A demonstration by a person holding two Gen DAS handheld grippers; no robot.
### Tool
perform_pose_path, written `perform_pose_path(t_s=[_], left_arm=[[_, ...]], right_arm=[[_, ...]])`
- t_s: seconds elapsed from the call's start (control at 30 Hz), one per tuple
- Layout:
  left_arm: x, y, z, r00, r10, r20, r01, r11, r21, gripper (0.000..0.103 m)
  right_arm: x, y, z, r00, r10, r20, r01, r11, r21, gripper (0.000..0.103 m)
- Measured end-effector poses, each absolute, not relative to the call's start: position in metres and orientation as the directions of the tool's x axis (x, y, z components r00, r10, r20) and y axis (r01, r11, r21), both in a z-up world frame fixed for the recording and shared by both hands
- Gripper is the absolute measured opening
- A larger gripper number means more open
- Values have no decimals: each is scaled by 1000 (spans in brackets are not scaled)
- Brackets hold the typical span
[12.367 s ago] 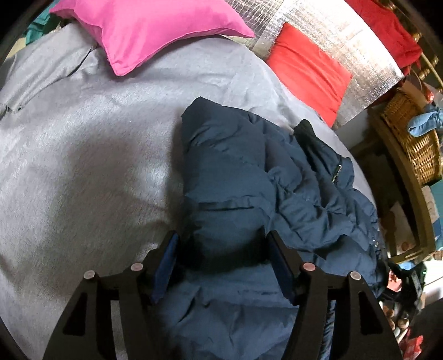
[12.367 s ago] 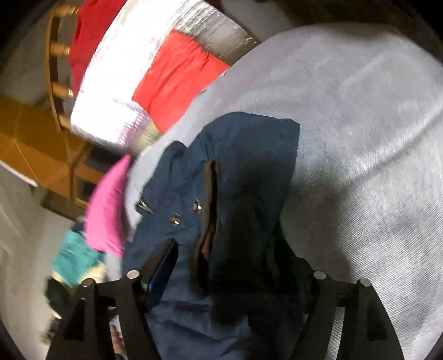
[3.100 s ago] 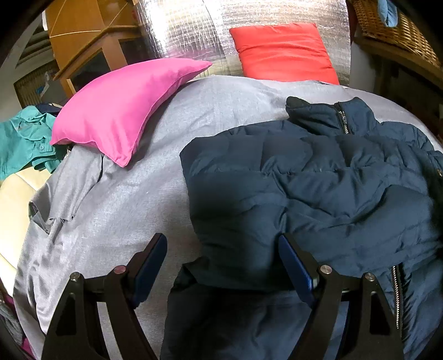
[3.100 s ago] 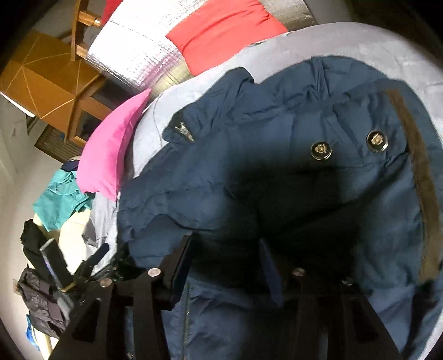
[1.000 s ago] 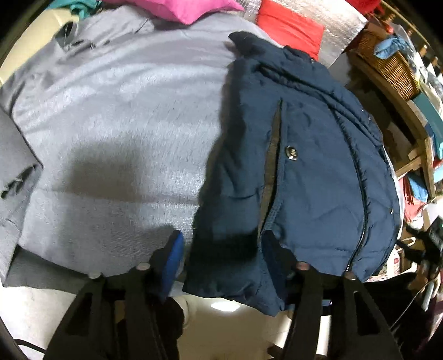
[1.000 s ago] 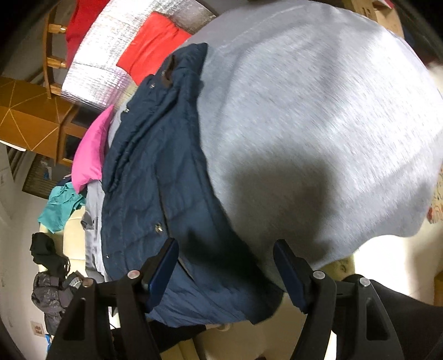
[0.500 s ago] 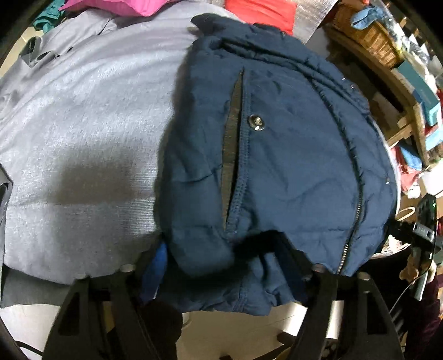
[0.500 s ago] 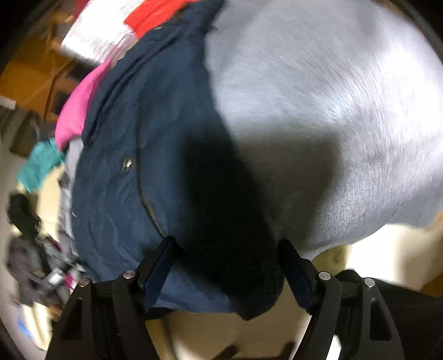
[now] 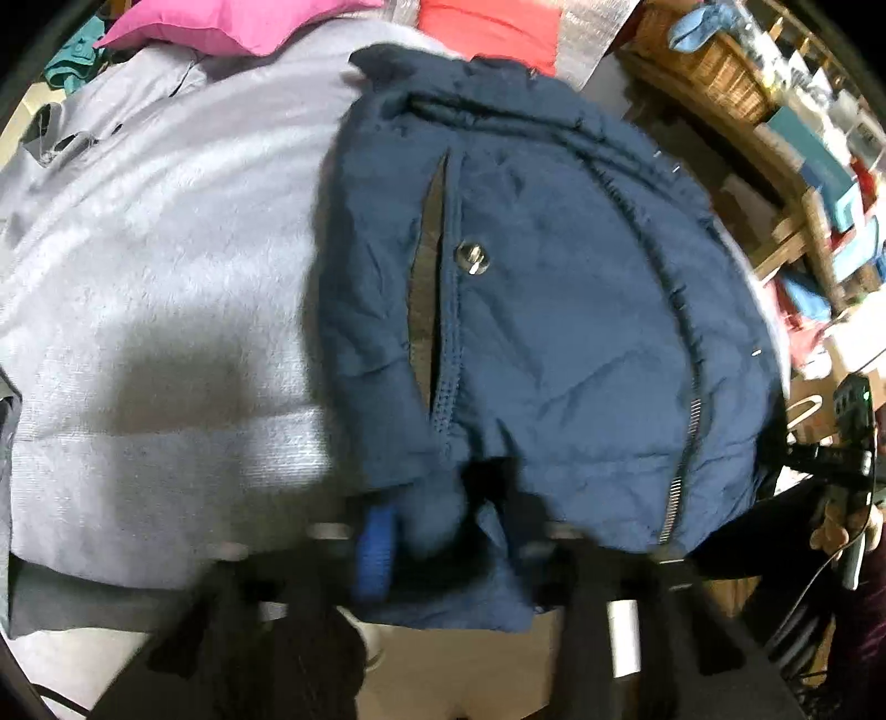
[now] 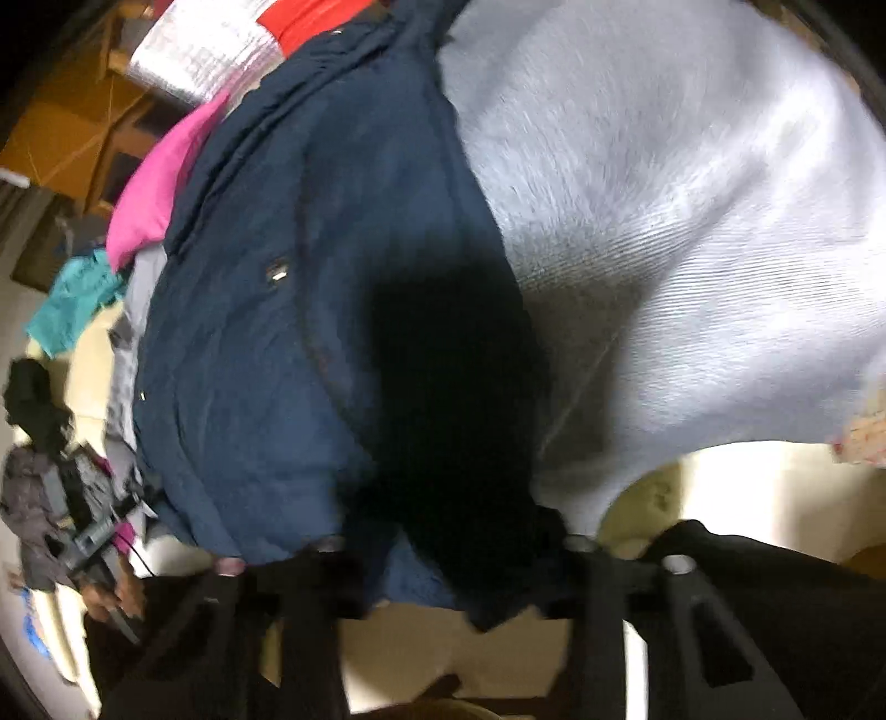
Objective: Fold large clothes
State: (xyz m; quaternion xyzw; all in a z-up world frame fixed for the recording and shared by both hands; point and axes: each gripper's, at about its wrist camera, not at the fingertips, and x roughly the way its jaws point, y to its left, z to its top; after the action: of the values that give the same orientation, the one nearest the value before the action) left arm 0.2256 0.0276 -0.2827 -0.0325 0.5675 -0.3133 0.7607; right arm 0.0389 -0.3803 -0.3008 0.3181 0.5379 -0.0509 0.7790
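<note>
A navy puffer jacket (image 9: 554, 310) lies on a grey bedspread (image 9: 166, 266), its hem hanging over the near edge. It shows a pocket slit, a metal snap (image 9: 470, 259) and a zipper. My left gripper (image 9: 443, 531) is shut on the jacket's hem, with fabric bunched between the blue pads (image 9: 376, 548). In the right wrist view the jacket (image 10: 288, 310) fills the left half. My right gripper (image 10: 448, 559) is at the other hem corner; the fabric lies between its jaws, which look closed on it, in shadow and blur.
A pink pillow (image 9: 243, 27) and a red pillow (image 9: 487, 22) lie at the bed's head. Wooden shelves with a wicker basket (image 9: 714, 72) stand to the right. Teal clothing (image 10: 72, 304) and dark clothes lie off the bed's far side. The floor is below the bed edge.
Both grippers have closed in on the jacket's hem at the bed's near edge; a second ago they stood open around it. The jacket has shifted slightly.
</note>
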Motion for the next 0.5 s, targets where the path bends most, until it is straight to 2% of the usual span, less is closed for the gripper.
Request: perform_pose_path(t_s=[0.07,0.1,0.17,0.2,0.23,0.3,0.37,0.4,0.43,0.5], left_arm=[[224,30,-276,168,-544,-823,448,785,-427,23],[223,30,-274,166,-549,-819,455,779,-430,23],[224,25,-276,142,-548,-825,458,775,-436,36],[225,24,-279,117,-555,-823,446,770,-456,54],[227,22,-283,86,-571,-816,431,760,-486,63],[225,18,-284,85,-569,-818,442,757,-481,63],[222,14,-282,95,-564,-821,462,755,-465,63],[222,12,-282,101,-558,-823,467,757,-456,56],[221,10,-283,108,-551,-827,471,761,-446,48],[225,7,-286,108,-541,-834,463,770,-440,41]], right_arm=[[31,-374,-282,429,264,-864,379,815,437,30],[26,-375,-272,455,302,-838,336,813,476,25],[24,-373,-259,505,409,-760,241,779,579,25],[26,-370,-257,514,427,-744,201,784,588,29],[30,-371,-259,507,431,-746,188,790,584,30],[40,-373,-280,481,441,-758,235,768,596,33],[50,-375,-294,469,439,-766,285,746,602,46],[51,-377,-300,464,419,-780,320,743,589,62],[51,-376,-304,463,410,-786,348,731,586,63],[53,-374,-309,473,428,-770,343,715,609,64]])
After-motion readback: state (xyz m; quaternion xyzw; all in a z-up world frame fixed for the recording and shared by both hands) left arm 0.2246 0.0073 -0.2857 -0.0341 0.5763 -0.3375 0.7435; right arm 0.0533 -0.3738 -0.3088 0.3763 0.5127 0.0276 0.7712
